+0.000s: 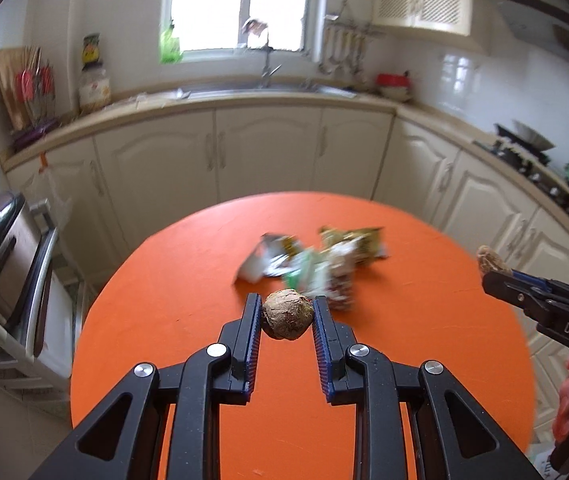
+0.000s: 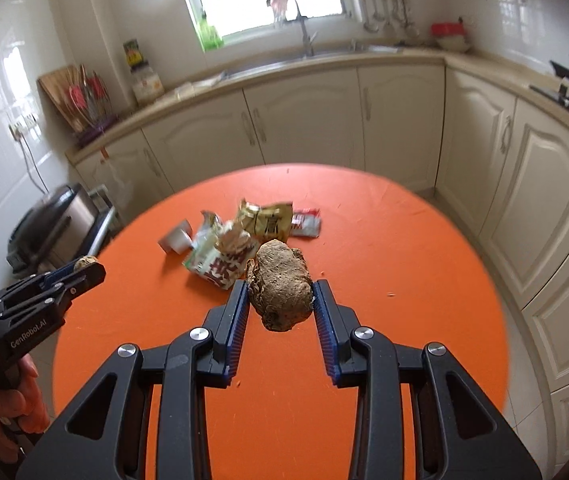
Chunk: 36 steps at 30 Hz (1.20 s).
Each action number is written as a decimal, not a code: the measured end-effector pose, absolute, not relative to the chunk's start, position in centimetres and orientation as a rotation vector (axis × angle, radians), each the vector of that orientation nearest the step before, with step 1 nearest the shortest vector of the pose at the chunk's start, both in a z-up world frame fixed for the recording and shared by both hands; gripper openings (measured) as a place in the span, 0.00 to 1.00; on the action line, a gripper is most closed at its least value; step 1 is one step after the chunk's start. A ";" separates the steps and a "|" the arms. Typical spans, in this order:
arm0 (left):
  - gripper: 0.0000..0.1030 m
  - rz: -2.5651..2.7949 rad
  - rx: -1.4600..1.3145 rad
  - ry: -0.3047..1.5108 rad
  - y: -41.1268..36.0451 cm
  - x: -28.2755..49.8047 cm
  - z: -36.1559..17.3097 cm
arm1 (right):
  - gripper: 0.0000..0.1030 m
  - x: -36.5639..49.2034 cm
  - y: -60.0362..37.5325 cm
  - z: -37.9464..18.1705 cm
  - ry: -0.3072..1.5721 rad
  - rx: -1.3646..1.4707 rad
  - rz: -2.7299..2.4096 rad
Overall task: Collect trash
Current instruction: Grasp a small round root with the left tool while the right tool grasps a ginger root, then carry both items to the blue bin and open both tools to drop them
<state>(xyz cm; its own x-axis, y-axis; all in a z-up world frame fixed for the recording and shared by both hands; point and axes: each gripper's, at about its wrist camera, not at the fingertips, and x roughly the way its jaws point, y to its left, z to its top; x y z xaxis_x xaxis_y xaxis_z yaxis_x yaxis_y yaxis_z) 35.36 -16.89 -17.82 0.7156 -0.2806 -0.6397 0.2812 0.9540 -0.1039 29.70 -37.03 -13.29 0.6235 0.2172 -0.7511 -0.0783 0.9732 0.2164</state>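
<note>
Both pairs of jaws are clamped on trash, each held above the round orange table [image 1: 172, 320]. My left gripper [image 1: 287, 312] pinches a small, round, brown-grey crumpled ball [image 1: 287, 314] between its blue-ribbed pads, the ball's surface wrinkled and fibrous, close to a sphere. My right gripper [image 2: 281, 296] squeezes a larger, lumpy brown wad [image 2: 280, 288], rough and creased, longer than it is wide and sticking up past the fingertips. From the left wrist view that wad shows only as a tan nub at the tip of the right gripper, at the right edge of the table.

So two brown lumps are lifted, one in each gripper. On the far middle of the table lies a heap of crumpled wrappers [image 2: 240, 240]: a yellow-gold packet [image 2: 268, 220], a green-and-white packet with red print [image 2: 216, 264], a red-and-white sachet [image 2: 304, 222] at the heap's right end, and a silver-white piece [image 2: 176, 240] at its left end. I count four, though they overlap and blur.
</note>
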 end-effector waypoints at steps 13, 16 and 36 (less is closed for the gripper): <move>0.20 -0.540 0.056 0.554 -16.7 17.7 -13.9 | 0.32 19.9 -44.5 -4.9 0.699 0.194 0.048; 0.20 -0.602 0.086 0.539 -17.9 13.7 -13.5 | 0.32 17.7 -47.1 -4.1 0.685 0.196 -0.011; 0.20 -0.962 0.259 0.670 -35.1 14.1 -16.1 | 0.32 8.0 -63.8 -8.0 0.725 0.363 -0.382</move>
